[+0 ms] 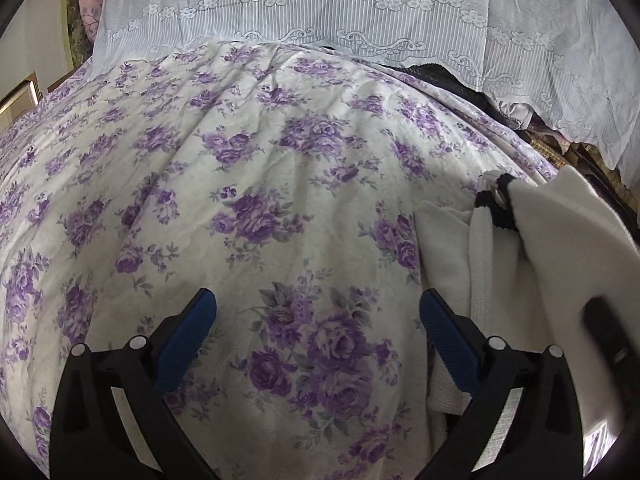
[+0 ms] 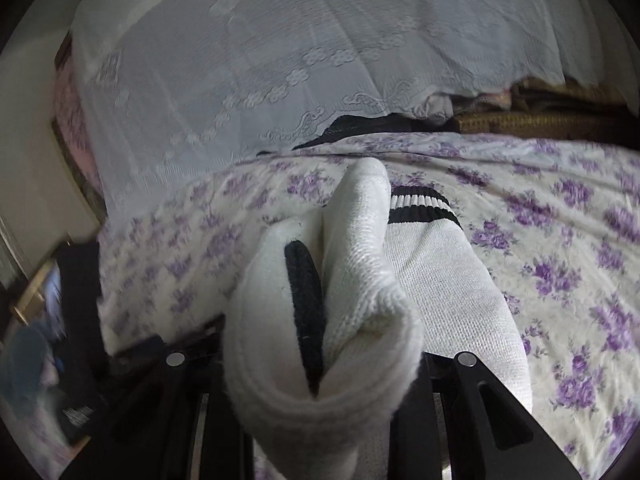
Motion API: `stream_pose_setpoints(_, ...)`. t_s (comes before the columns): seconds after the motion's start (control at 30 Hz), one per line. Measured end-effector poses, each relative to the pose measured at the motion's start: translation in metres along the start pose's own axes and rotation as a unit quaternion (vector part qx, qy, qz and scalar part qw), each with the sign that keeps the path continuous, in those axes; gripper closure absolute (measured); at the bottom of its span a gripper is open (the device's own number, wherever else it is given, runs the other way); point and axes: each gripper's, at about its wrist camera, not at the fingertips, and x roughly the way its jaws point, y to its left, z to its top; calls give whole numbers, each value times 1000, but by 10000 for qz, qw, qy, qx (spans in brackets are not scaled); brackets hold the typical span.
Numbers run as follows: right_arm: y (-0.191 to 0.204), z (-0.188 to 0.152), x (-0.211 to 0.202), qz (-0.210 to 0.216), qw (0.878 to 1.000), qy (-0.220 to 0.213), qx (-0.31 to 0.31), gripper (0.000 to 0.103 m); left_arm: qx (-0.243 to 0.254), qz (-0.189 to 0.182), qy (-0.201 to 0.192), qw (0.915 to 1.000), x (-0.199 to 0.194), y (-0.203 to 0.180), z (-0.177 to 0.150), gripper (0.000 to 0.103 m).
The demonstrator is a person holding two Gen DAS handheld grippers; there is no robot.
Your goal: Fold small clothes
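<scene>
A white sock point(image 2: 360, 272) with a black mark is folded over and bunched right in front of the right wrist camera. My right gripper point(image 2: 320, 368) is shut on it, and the cloth hides the fingertips. Another white sock with a black-striped cuff point(image 2: 432, 216) lies flat on the sheet just beyond. In the left wrist view my left gripper point(image 1: 318, 296) stands open above the floral sheet, its blue pads point(image 1: 188, 340) wide apart with nothing between them. The white socks point(image 1: 492, 264) lie just to its right.
The bed is covered by a cream sheet with purple roses point(image 1: 240, 160). A white lace cover point(image 1: 320, 0) hangs over a pile at the back. Dark cloth and a woven brown thing point(image 2: 540, 120) show under its right edge. A blurred black shape point(image 2: 80, 300) sits at the left.
</scene>
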Motion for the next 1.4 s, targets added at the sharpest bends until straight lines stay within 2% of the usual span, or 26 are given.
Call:
stream_pose_setpoints(0.13,20,-17,8,-478,9952,98,-850,77,-37,16,28,10000,2,3,1,4)
stream_pose_setpoints(0.27,31,-30,10,-715,9866,172,-1458,76,-145,27,32,9999,2,7,3,4)
stream_pose_setpoints(0.37,41,-37,7,-766,9799,225,-1827,70,-209,53,19,9998,2,10,4,4)
stream_pose_setpoints(0.4,44,-39,6,-721,9782,272,-1930,57,-224,54,21,9997,2,11,4,4)
stream_pose_setpoints(0.47,52,-43,3,-429,9730,428,-2227,40,-236,57,27,9997,3,12,4,4)
stream_pose_setpoints(0.5,57,-47,-2,-345,9686,418,-2425,37,-237,62,24,9997,3,12,4,4)
stream_pose_setpoints(0.57,65,-56,-15,-186,9564,380,-2891,36,-244,82,5,9997,2,12,4,4)
stream_pose_setpoints(0.63,62,-59,-34,184,9545,383,-2951,36,-254,109,-25,9996,0,14,5,4)
stream_pose_setpoints(0.73,44,-50,-67,948,9611,257,-2580,37,-280,188,-175,9993,-9,14,6,4)
stream_pose_setpoints(0.8,31,-40,-83,1212,9668,47,-2251,37,-241,197,-298,9991,-16,12,7,4)
stream_pose_setpoints(0.83,22,-33,-89,1203,9722,-106,-2004,37,-205,199,-362,9989,-21,10,7,4)
stream_pose_setpoints(0.87,14,-27,-90,1089,9771,-230,-1813,42,-143,179,-448,9987,-27,7,7,4)
stream_pose_setpoints(0.9,7,-22,-88,895,9819,-345,-1631,56,-63,146,-536,9984,-34,2,6,4)
stream_pose_setpoints(0.93,0,-20,-82,625,9866,-342,-1467,63,46,95,-624,9980,-41,-4,5,4)
stream_pose_setpoints(1.0,-5,-26,-62,364,9900,-35,-1364,77,347,-13,-743,9966,-51,-18,1,4)
stream_pose_setpoints(1.1,-6,-51,-36,415,9875,467,-1448,78,1084,97,-638,9920,-47,-48,-11,4)
stream_pose_setpoints(1.13,-6,-59,-31,438,9867,550,-1467,78,1303,253,-567,9895,-40,-57,-16,4)
stream_pose_setpoints(1.17,-5,-63,-31,451,9862,542,-1498,78,1560,563,-487,9849,-28,-66,-23,4)
stream_pose_setpoints(1.2,-5,-64,-31,473,9855,572,-1529,78,1650,728,-546,9821,-20,-68,-29,4)
stream_pose_setpoints(1.23,-5,-65,-30,528,9848,658,-1518,78,1589,706,-646,9826,-19,-66,-31,4)
stream_pose_setpoints(1.33,-13,-61,-27,665,9841,768,-1455,78,1261,249,-295,9913,-14,-51,-22,4)
stream_pose_setpoints(1.4,-15,-56,-28,767,9827,860,-1452,78,1084,45,-195,9939,-10,-45,-19,4)
